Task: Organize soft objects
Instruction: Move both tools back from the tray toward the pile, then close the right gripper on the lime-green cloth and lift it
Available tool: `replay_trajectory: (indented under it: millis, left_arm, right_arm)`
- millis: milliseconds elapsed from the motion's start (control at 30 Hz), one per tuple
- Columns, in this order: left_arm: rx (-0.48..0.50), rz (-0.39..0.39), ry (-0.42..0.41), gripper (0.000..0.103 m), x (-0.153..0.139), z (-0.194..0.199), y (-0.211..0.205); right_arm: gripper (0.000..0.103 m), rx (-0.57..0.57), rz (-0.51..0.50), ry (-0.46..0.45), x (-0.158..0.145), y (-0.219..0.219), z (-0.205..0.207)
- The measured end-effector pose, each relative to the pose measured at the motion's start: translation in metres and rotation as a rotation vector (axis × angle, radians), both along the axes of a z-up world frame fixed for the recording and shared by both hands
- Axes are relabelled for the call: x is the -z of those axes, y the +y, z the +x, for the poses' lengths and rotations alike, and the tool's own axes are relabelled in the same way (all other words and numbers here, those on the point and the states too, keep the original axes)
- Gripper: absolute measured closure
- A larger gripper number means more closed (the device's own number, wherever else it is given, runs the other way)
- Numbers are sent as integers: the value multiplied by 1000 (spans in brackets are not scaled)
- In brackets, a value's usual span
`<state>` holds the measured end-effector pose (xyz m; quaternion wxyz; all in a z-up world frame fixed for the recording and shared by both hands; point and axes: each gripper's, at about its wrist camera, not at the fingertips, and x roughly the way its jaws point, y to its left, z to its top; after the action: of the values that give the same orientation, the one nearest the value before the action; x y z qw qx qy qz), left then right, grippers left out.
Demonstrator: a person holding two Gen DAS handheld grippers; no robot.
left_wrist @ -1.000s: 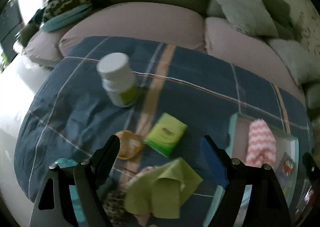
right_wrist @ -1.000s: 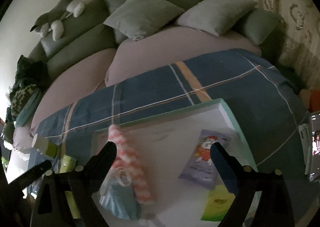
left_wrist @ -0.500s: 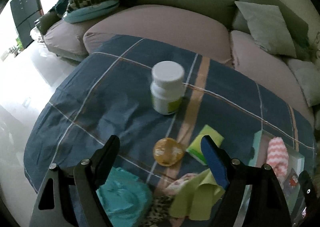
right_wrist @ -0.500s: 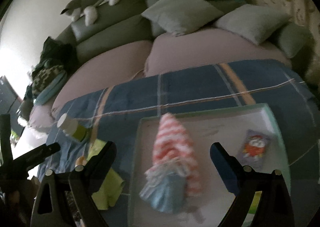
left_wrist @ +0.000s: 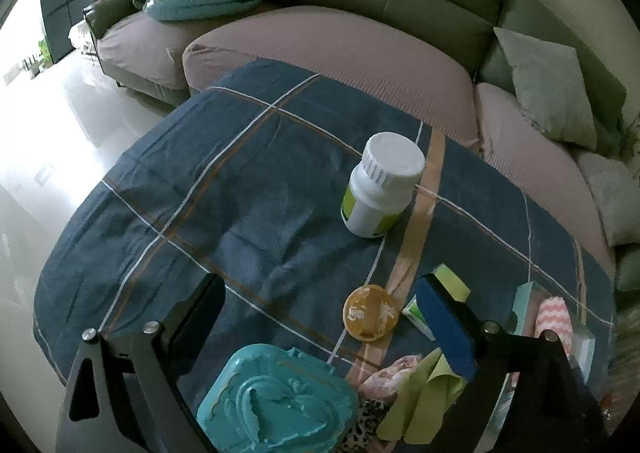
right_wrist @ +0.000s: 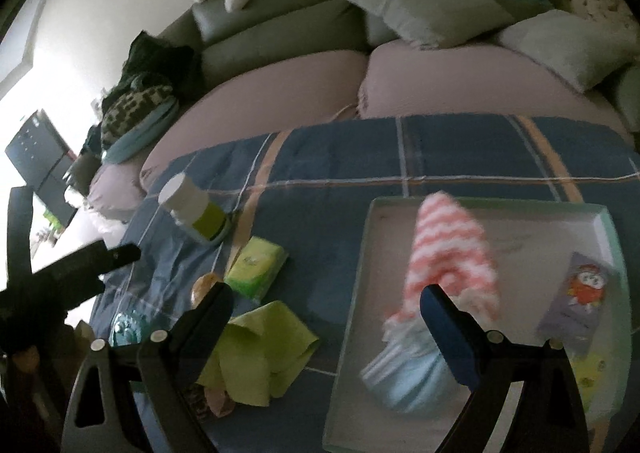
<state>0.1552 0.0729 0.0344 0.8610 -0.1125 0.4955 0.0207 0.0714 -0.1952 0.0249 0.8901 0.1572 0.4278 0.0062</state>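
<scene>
My left gripper (left_wrist: 324,305) hangs over the blue plaid cloth (left_wrist: 240,205); its jaws are opening and nothing is between them. Below its fingers lie a lime-green cloth (left_wrist: 420,401), a pink patterned cloth (left_wrist: 394,377) and a leopard-print cloth (left_wrist: 366,421). My right gripper (right_wrist: 326,313) is open and empty, between the lime-green cloth (right_wrist: 264,349) and a pale green tray (right_wrist: 360,293). In the tray lie a pink-and-white striped sock (right_wrist: 448,253) and a light blue cloth (right_wrist: 404,373). The left gripper (right_wrist: 80,273) shows dark at the left edge of the right wrist view.
A white bottle (left_wrist: 380,189), an orange round lid (left_wrist: 370,317), a green tissue pack (right_wrist: 256,265) and a teal box (left_wrist: 276,401) are on the cloth. Two printed packets (right_wrist: 580,301) lie in the tray. A sofa with cushions (right_wrist: 428,1) stands behind.
Both grippers swung left. The teal box came into the left view; the lime cloth and tissue pack entered the right view, and the tray slid right. The left jaws look slightly wider.
</scene>
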Motion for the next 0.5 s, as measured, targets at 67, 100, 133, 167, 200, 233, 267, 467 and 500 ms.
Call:
replay_trajectory:
  millis: [67, 100, 133, 167, 200, 233, 267, 467, 500]
  left_arm:
    - [-5, -4, 3, 7, 1, 0, 4]
    - [-6, -5, 7, 7, 2, 1, 5]
    - [-7, -8, 14, 7, 3, 1, 7]
    - [-6, -12, 25, 7, 4, 2, 8]
    - [-4, -14, 33, 7, 5, 2, 8]
    - [-2, -15, 42, 7, 7, 2, 8]
    - [7, -8, 58, 7, 10, 3, 7]
    - [60, 53, 114, 7, 19, 6, -4]
    - [66, 44, 118, 7, 20, 6, -4]
  right_arm:
    - [7, -23, -1, 18, 7, 9, 3]
    - [7, -38, -1, 28, 10, 13, 5]
    - [7, -50, -1, 36, 13, 17, 6]
    - [7, -68, -2, 46, 16, 23, 8]
    - [7, -89, -4, 58, 20, 29, 9]
    - [7, -104, -6, 65, 22, 33, 9]
    - [7, -120, -9, 77, 26, 39, 10]
    - [7, -188, -25, 128, 48, 67, 16]
    - [7, -195, -30, 135, 52, 71, 18]
